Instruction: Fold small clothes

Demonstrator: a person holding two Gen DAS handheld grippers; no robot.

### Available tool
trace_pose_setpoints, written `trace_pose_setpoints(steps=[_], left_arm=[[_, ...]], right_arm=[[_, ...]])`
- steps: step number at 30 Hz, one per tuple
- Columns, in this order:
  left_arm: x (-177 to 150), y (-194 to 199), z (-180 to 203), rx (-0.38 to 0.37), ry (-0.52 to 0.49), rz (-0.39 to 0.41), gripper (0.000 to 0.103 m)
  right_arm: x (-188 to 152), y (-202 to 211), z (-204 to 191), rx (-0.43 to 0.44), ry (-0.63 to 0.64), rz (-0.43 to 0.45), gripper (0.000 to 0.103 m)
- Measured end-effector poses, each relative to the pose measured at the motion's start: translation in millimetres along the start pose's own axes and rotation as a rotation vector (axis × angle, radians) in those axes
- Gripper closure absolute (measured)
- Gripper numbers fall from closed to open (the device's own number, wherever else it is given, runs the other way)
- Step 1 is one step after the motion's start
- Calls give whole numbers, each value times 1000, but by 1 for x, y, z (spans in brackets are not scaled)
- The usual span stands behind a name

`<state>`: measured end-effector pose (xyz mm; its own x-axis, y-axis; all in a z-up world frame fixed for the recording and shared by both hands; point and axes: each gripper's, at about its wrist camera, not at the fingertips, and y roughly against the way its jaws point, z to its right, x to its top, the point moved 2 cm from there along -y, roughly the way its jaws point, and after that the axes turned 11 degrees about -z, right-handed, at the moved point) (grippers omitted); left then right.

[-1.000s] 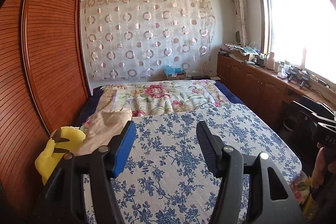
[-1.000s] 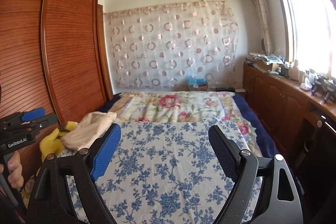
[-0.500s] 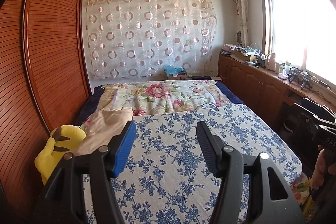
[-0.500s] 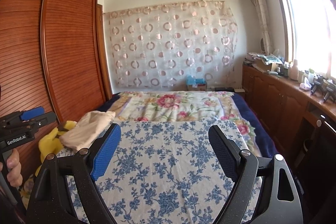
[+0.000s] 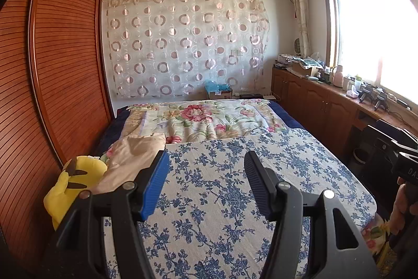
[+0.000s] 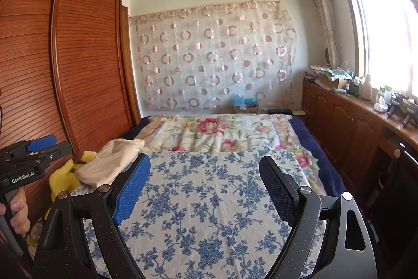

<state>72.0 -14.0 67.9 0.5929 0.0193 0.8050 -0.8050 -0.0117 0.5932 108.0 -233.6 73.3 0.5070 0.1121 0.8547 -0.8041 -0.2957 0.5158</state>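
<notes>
Jaws of both grippers gape empty above the floral sheet [image 5: 222, 190]; beige garment [image 5: 130, 161] beside yellow plush [image 5: 73, 182].

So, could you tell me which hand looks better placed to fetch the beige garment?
Left, probably: the garment lies at the bed's left edge, just beyond the open left tongs.

left hand-held gripper [image 5: 206, 184] open, right hand-held gripper [image 6: 205, 187] wider — empty

1. My right gripper [image 6: 205, 190] hangs above the blue-flowered sheet [image 6: 203, 221] — jaws apart, empty.
2. A beige garment [image 6: 109, 164] lies bunched at the sheet's left edge, against a yellow plush toy [image 6: 64, 178].
</notes>
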Motion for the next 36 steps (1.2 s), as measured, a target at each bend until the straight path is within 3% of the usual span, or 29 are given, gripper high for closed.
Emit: trace_pose_setpoints(steps=[36], left_arm=[[-3, 1, -4, 6, 4, 4, 44]], right_arm=[[-1, 2, -4, -1, 2, 6, 16]])
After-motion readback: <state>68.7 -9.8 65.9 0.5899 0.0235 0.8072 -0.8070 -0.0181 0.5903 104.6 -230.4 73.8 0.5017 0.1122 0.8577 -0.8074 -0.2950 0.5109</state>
